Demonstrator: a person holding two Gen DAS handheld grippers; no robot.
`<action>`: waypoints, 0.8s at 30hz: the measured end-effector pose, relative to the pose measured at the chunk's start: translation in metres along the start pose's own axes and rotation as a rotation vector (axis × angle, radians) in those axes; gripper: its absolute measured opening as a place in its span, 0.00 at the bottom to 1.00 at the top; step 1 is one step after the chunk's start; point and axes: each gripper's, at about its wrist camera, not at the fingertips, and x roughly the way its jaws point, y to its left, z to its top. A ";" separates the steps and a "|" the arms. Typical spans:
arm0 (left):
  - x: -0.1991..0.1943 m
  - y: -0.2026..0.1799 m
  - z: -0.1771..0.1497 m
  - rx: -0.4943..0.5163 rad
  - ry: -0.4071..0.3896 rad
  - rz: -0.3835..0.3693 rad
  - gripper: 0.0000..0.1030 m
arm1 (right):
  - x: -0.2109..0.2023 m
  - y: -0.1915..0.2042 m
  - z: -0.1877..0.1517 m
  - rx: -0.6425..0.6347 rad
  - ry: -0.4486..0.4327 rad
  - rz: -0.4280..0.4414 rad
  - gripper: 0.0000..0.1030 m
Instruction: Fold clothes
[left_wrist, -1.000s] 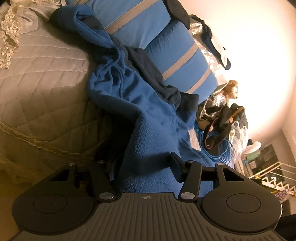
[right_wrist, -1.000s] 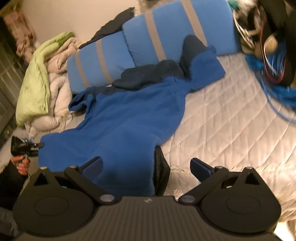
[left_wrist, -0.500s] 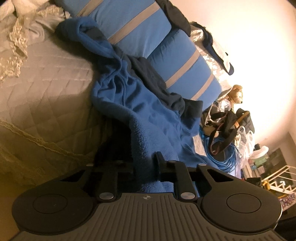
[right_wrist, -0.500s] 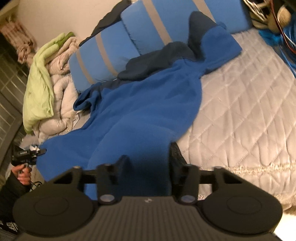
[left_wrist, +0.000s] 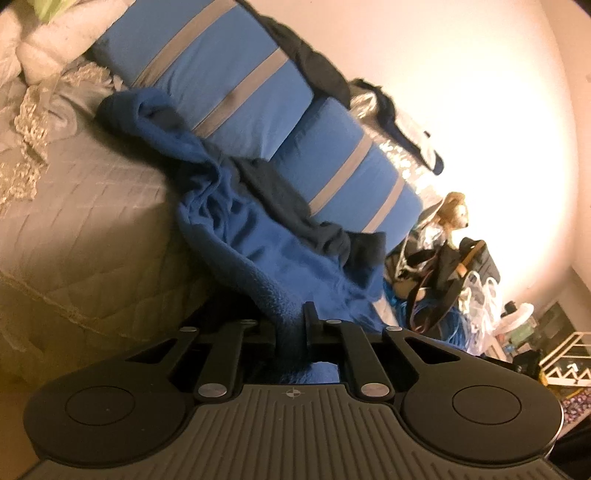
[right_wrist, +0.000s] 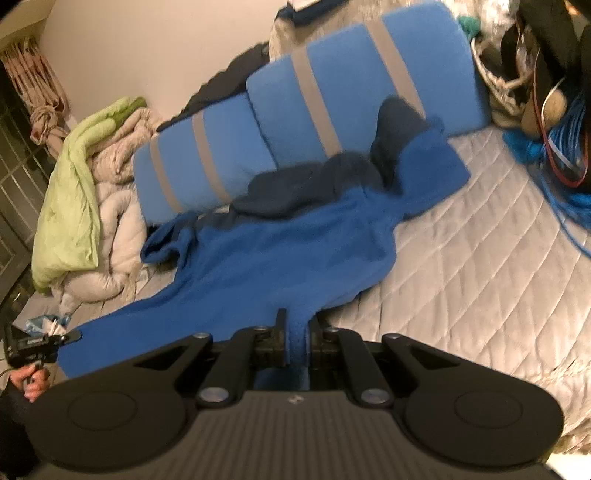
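A blue fleece garment (right_wrist: 280, 254) with dark navy trim lies spread on a quilted grey bed (right_wrist: 480, 273), its top against two blue striped pillows (right_wrist: 332, 107). My right gripper (right_wrist: 295, 339) is shut on the garment's near hem. In the left wrist view my left gripper (left_wrist: 291, 332) is shut on another part of the garment's (left_wrist: 280, 251) near edge, which rises in a ridge from the bed (left_wrist: 85, 221). The left gripper and the hand holding it also show at the far left of the right wrist view (right_wrist: 33, 347).
A pile of beige and green bedding (right_wrist: 85, 206) lies left of the pillows. Bags, blue cable and clutter (right_wrist: 546, 122) crowd the bed's right end. A teddy bear (left_wrist: 454, 214) and bags (left_wrist: 454, 273) sit beyond the pillows (left_wrist: 229, 81) in the left wrist view.
Both grippers went from open to shut on the blue garment's near edge, pinching the fleece between the fingers. The hem has bunched up at each gripper.
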 end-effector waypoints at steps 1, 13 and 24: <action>-0.002 -0.004 0.000 0.016 -0.007 0.000 0.10 | -0.003 0.001 0.003 0.001 -0.012 -0.004 0.07; -0.008 -0.010 -0.010 0.109 -0.005 0.062 0.10 | -0.031 0.001 0.009 0.048 -0.072 -0.078 0.07; 0.007 0.020 -0.024 0.051 0.095 0.145 0.22 | 0.002 -0.029 -0.036 0.062 0.118 -0.164 0.08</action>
